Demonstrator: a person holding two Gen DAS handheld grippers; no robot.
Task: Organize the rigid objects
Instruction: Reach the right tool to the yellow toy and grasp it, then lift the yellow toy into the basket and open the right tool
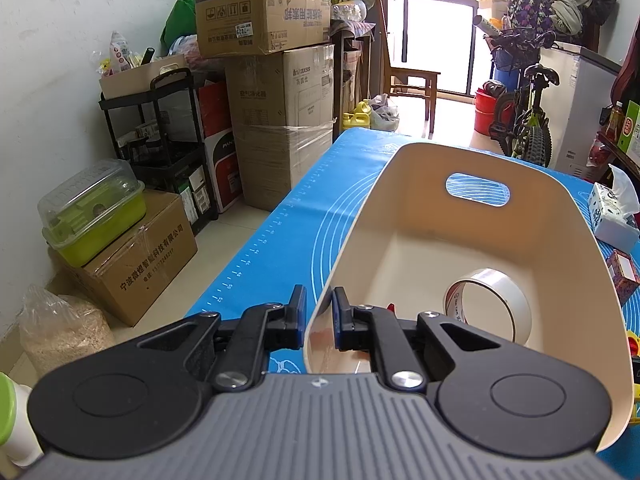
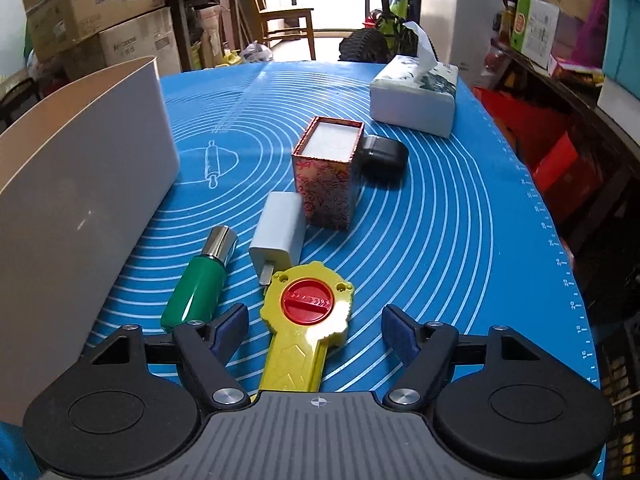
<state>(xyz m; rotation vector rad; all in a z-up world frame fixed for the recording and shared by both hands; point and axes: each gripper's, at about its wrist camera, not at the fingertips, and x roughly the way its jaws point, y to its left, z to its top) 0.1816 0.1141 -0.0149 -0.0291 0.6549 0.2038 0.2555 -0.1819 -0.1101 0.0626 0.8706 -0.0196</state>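
Left tool (image 1: 319,316) is clamped on the near rim of the cream plastic bin (image 1: 480,216), which sits on the blue-matted tabletop (image 2: 440,240) with a roll of white tape (image 1: 486,304) inside. Right tool (image 2: 314,330) hangs released over the yellow plastic toy with a red dial (image 2: 306,320), just right of that bin, green bottle (image 2: 200,280) and white charger (image 2: 278,230) beside it.

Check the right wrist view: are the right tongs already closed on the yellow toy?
No, the right tongs stand open, with the yellow toy lying between them untouched on either side.
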